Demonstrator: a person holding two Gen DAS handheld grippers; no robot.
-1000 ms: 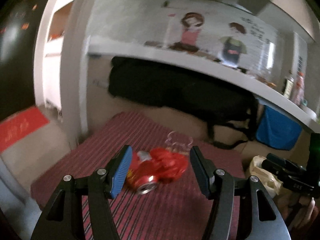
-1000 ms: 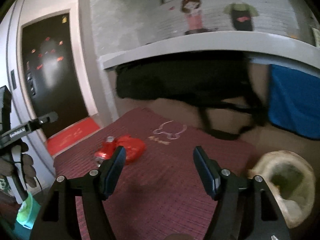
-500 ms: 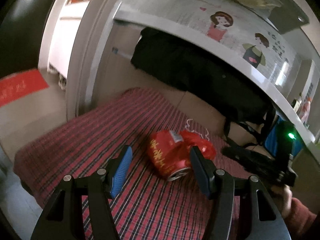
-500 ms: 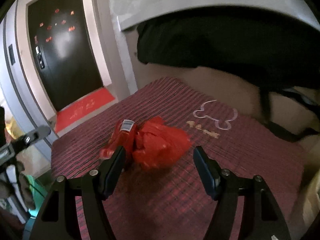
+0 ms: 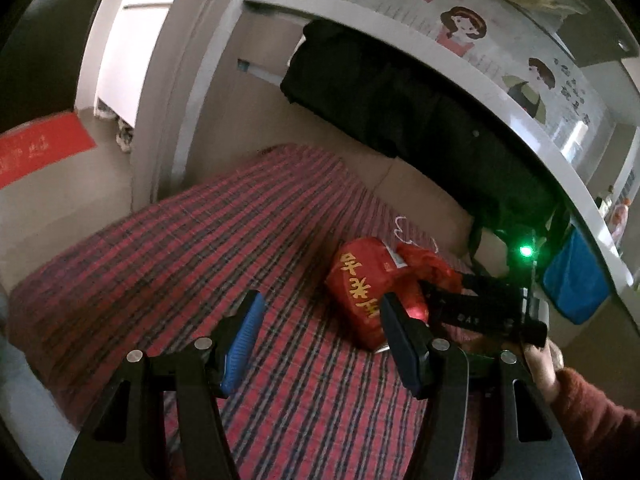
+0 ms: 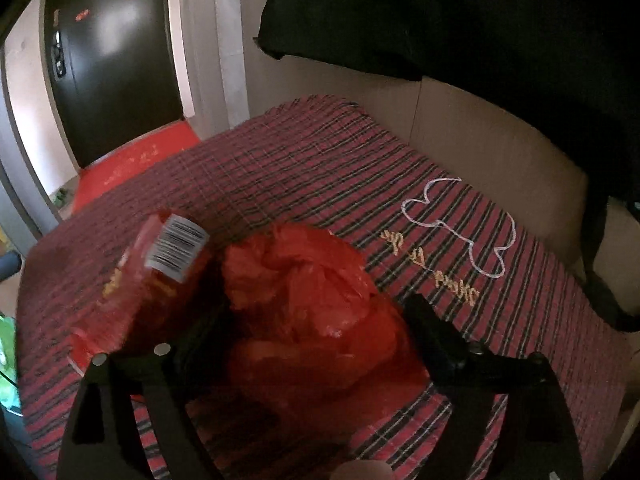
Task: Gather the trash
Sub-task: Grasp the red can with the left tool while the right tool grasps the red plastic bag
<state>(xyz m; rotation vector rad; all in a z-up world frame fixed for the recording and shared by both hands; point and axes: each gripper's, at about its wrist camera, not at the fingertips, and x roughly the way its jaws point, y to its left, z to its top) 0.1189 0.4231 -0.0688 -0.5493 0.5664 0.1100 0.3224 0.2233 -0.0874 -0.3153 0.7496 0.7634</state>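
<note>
Both hand-held grippers have dropped closer to the red plaid bedspread (image 6: 320, 168): the right hand-held gripper (image 6: 316, 320), jaws spreading wider, now straddles the crumpled red plastic bag (image 6: 304, 280) without pinching it. The left hand-held gripper (image 5: 320, 332) hangs released just beside the crushed red printed can (image 5: 372, 284). Both lie touching mid-bedspread; the bag looks light and slippery, best pinched at its bunched middle, the can stiff and grippable across its body.

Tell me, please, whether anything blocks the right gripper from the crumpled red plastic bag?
Nothing visible does: the crumpled red plastic bag already lies between the opening jaws of the right gripper, the red can beside it.
</note>
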